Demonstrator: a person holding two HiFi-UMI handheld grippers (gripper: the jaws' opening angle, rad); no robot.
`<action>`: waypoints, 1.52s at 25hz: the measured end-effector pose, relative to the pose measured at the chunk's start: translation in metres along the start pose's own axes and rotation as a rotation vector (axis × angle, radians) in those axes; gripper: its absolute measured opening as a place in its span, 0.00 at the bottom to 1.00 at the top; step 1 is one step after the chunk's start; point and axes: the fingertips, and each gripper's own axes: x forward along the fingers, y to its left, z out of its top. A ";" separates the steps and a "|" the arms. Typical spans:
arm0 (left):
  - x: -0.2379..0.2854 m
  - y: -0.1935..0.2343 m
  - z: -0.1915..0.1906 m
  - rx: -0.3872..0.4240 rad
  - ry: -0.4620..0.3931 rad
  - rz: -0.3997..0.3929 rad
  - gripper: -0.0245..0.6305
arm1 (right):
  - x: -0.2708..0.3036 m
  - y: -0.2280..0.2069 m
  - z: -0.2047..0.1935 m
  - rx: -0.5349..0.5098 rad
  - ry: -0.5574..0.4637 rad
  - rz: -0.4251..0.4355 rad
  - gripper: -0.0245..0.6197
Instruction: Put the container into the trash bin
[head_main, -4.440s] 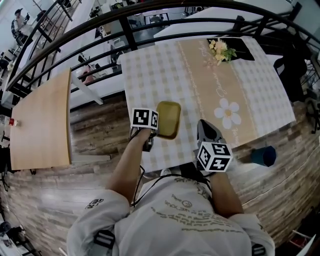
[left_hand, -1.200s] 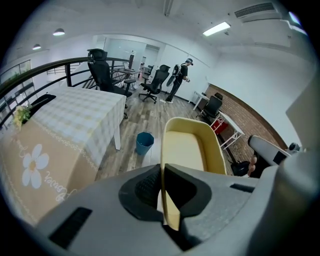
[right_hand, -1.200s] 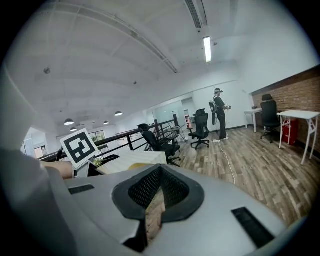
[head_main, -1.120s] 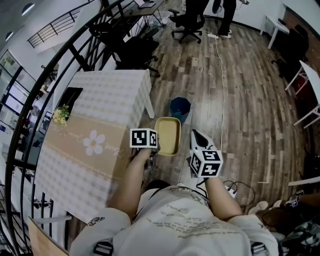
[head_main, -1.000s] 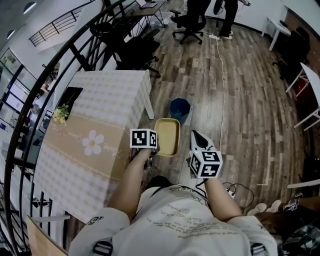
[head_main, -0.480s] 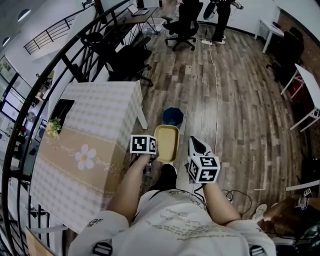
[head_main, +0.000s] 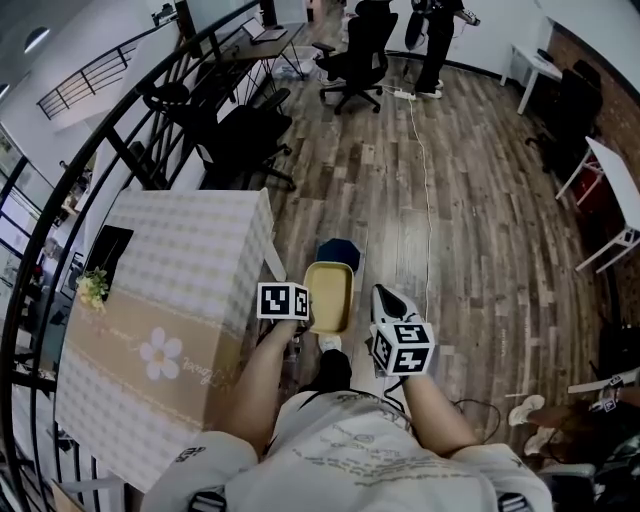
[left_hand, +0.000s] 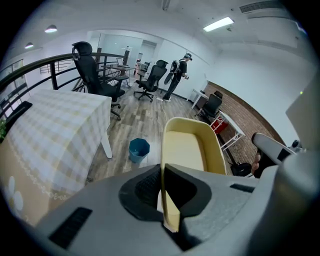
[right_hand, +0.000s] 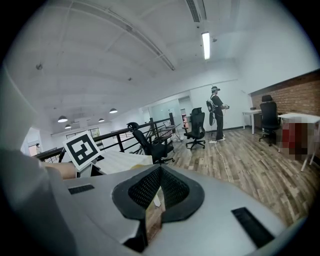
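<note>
A shallow yellow container (head_main: 329, 294) hangs in the air over the wooden floor, open side up. My left gripper (head_main: 303, 321) is shut on its near rim; in the left gripper view the rim (left_hand: 168, 200) stands pinched edge-on between the jaws of that gripper (left_hand: 167, 207). The blue trash bin (head_main: 338, 249) stands on the floor just beyond the container's far end, partly hidden by it, and shows lower left of the container in the left gripper view (left_hand: 138, 149). My right gripper (head_main: 384, 294) is shut and holds nothing, level with the container on its right (right_hand: 156, 189).
A table with a checked cloth (head_main: 170, 290) stands to the left, close to the bin. Black office chairs (head_main: 350, 55) and a standing person (head_main: 436, 22) are farther off. A white cable (head_main: 429, 215) runs along the floor. A black railing (head_main: 100, 140) curves past the table.
The person has turned from the table and walked on. The container, once over the table, now hangs over the floor, and the bin has drawn closer until the container overlaps it.
</note>
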 end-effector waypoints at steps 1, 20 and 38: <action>0.005 0.003 0.009 -0.001 0.001 -0.002 0.06 | 0.009 -0.002 0.004 -0.002 0.002 0.001 0.04; 0.100 0.070 0.176 -0.013 0.029 -0.016 0.06 | 0.194 -0.047 0.088 -0.033 0.024 -0.005 0.04; 0.167 0.104 0.271 -0.049 0.069 -0.005 0.06 | 0.327 -0.090 0.131 -0.021 0.074 0.025 0.04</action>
